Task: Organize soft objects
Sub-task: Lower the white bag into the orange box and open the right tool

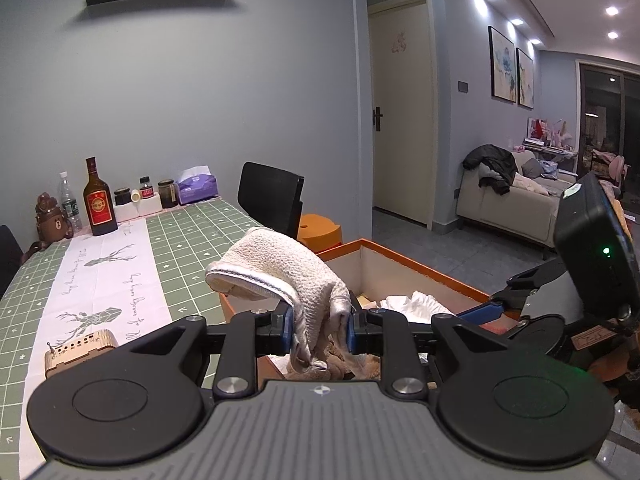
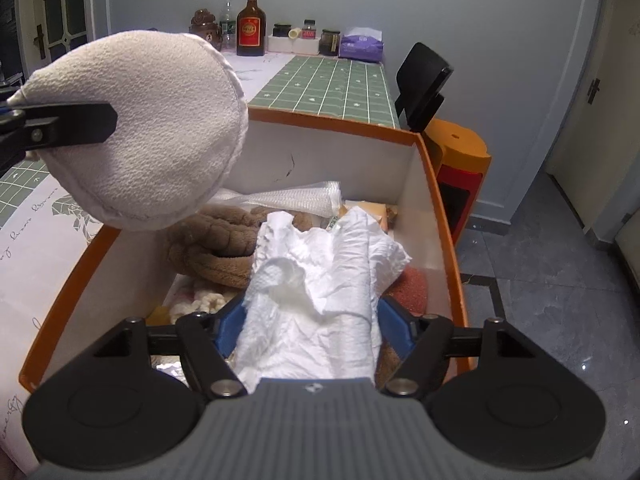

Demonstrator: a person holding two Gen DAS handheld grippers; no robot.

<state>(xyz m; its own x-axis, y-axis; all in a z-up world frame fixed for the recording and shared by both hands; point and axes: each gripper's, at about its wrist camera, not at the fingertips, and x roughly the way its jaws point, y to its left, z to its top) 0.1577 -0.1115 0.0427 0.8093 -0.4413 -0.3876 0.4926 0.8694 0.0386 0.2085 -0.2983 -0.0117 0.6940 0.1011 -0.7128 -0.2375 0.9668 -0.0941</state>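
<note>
Cream terry cloth (image 1: 280, 276), pinched by the left gripper (image 1: 318, 330), hangs over the orange-rimmed box (image 2: 436, 208); its lower folds are hidden behind the gripper body. The right gripper (image 2: 308, 320) clamps crumpled white tissue (image 2: 320, 280) above the box. At 10 o'clock inside, a brown plush toy (image 2: 216, 240) is partly covered.

Cursive writing runs along the white table runner (image 1: 104, 276) beside its deer prints, but none of it, nor the bottle's red label (image 1: 98, 204), reads clearly.
</note>
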